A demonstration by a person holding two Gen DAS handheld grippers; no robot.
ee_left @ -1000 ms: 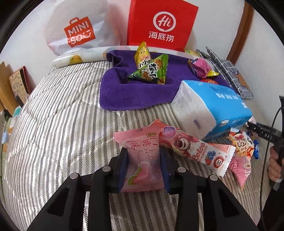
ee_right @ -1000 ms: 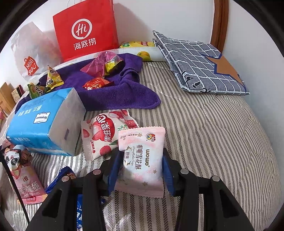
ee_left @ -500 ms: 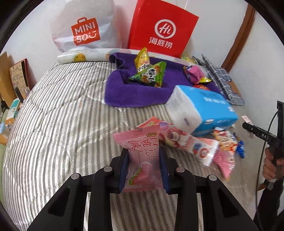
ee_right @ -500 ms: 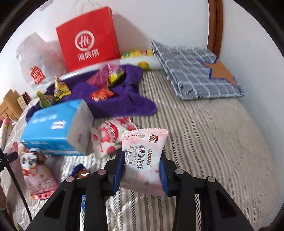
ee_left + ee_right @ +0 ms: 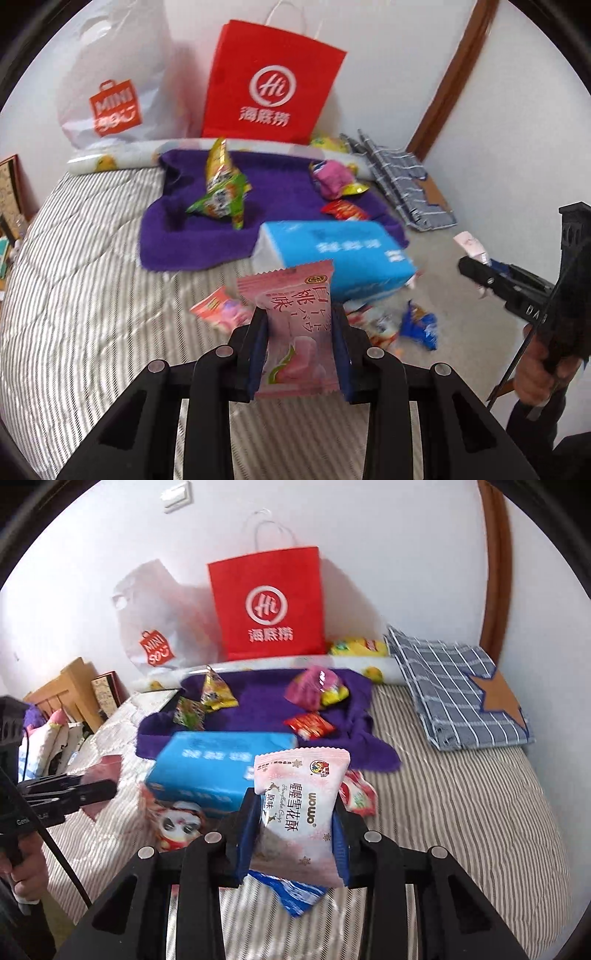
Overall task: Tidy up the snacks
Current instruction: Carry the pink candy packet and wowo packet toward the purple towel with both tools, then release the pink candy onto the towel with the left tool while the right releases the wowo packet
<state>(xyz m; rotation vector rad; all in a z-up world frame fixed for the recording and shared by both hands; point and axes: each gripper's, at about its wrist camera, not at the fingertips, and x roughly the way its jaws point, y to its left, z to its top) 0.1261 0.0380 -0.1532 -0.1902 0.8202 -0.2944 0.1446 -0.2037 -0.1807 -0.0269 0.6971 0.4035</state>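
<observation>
in our left claw (image 5: 298,345) we grip a pink peach-printed snack packet (image 5: 295,325), its blue pads pressed on both sides, the packet upright above the striped grey-and-white bed cover (image 5: 85,295). in our right claw (image 5: 291,834) we clamp a pale pink snowflake-printed snack packet (image 5: 301,808) the same way, with a blue foil wrapper (image 5: 295,895) showing just under it.

just past the left claw, loose snacks lie on the bed cover: a pink-and-orange packet (image 5: 221,312) and a crumpled blue wrapper (image 5: 421,326). from the right wrist view a pink packet with a panda face (image 5: 173,819) and a red-and-white lychee packet (image 5: 356,794) lie near the claw.

beyond them sits a blue-and-white soft pack of tissues (image 5: 332,258), touching the edge of a purple towel (image 5: 192,236). on the towel rest a green-and-yellow triangular snack bag (image 5: 221,190), a magenta crinkled bag (image 5: 332,179) and a small red packet (image 5: 343,210).

to the right lies a folded blue checked cloth (image 5: 458,694). farthest back, against the white wall, stand a red paper carrier bag (image 5: 269,85) and a white plastic shopping bag (image 5: 110,92).
</observation>
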